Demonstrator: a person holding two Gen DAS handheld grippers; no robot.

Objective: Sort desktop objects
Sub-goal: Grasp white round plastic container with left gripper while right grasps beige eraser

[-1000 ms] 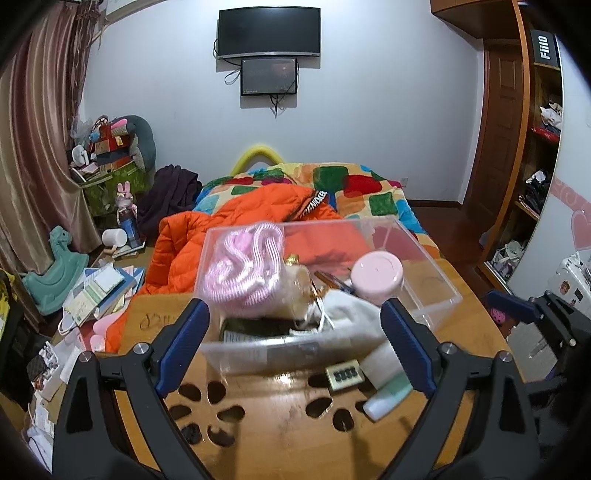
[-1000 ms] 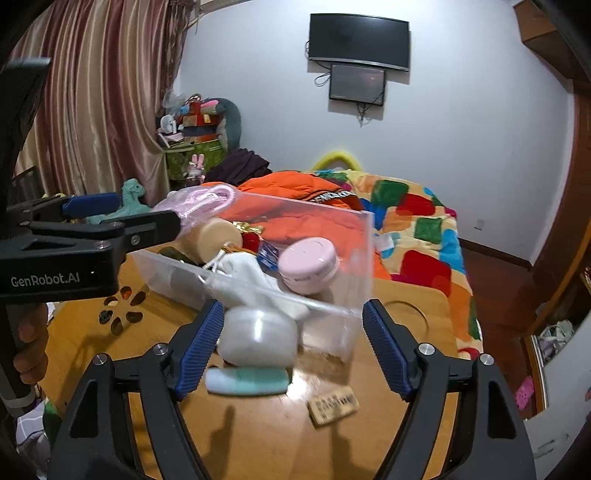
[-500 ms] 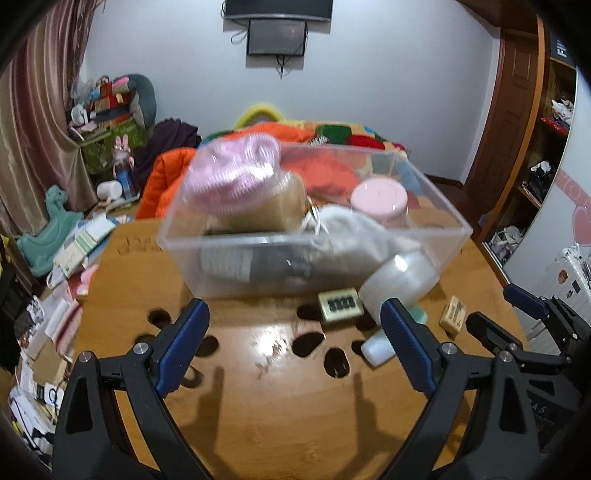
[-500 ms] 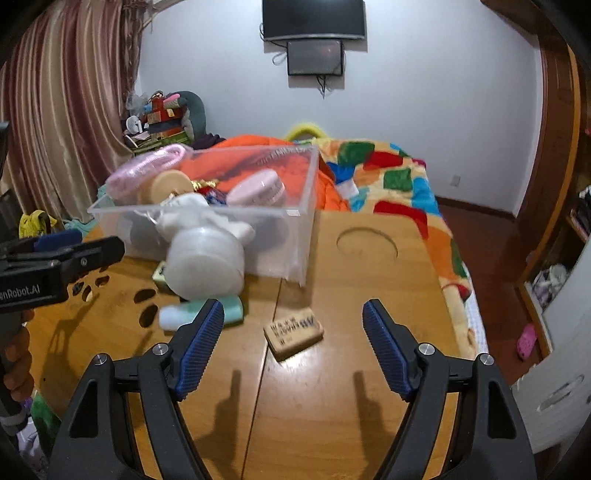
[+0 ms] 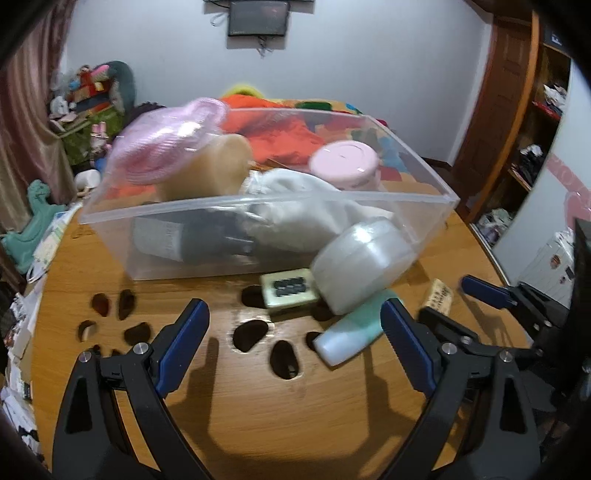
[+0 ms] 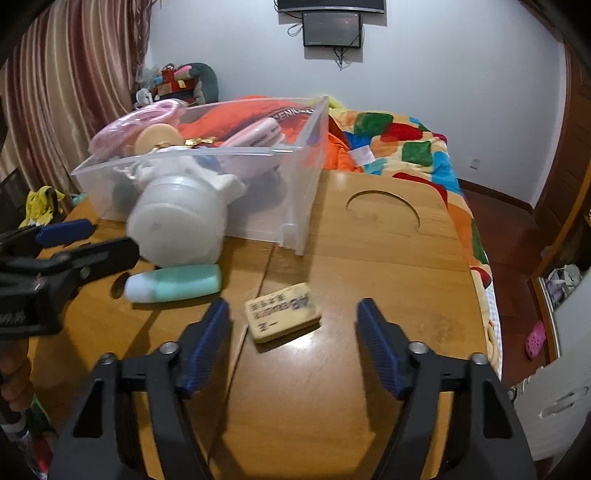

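Clear bin largely filled; eraser, green tube, white jar remain on the desk. Right gripper jaws closing, empty; left gripper jaws wide, empty.

The dark item low in the clear bin is smeared by the plastic wall and cannot be identified, the print on the eraser is too blurred to read, and the wall screen is cropped by the top edge.

A clear box full of things is seen on the table. A white jar, green tube and eraser are laid beside it.
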